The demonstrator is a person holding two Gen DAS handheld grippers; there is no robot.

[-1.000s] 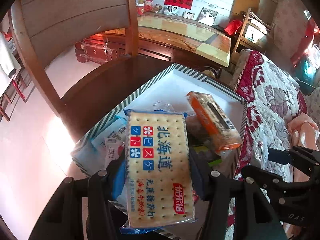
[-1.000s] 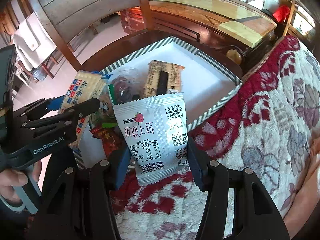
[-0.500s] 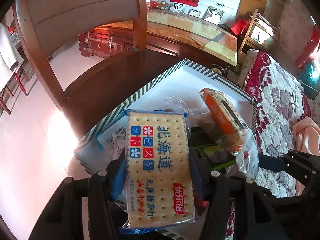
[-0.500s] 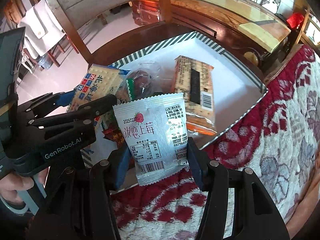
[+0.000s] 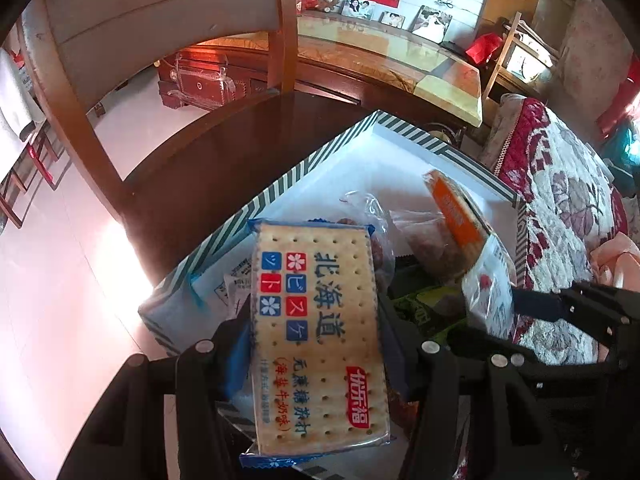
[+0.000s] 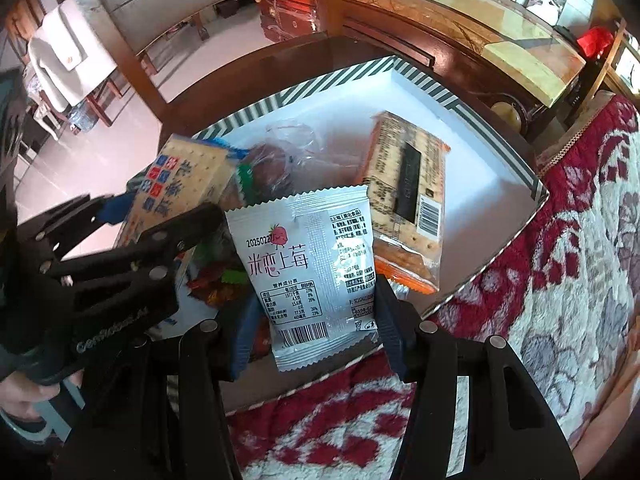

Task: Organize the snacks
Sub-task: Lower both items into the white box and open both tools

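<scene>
In the left wrist view my left gripper (image 5: 316, 344) is shut on a blue-edged cracker pack (image 5: 316, 312), held flat above the near left corner of a white box with a striped rim (image 5: 320, 160). My right gripper (image 6: 316, 320) is shut on a white strawberry snack packet (image 6: 308, 272), which hangs over the box's near edge (image 6: 500, 252). Inside the box lie an orange cracker pack (image 6: 404, 200), a clear bag of dark snacks (image 6: 280, 156) and several small packets. The right gripper (image 5: 560, 308) with its packet (image 5: 488, 300) shows at the right of the left view.
The box rests on a dark wooden chair seat (image 5: 224, 168), and the chair's back (image 5: 160, 12) rises behind it. A red and white floral blanket (image 6: 560, 280) lies to the right. A long wooden table (image 5: 380, 60) with photos stands behind. A hand (image 6: 20, 392) holds the left gripper's handle.
Both grippers have moved in over the box with their packs still gripped. The white packet has gone from above the blanket to above the box's near edge.
</scene>
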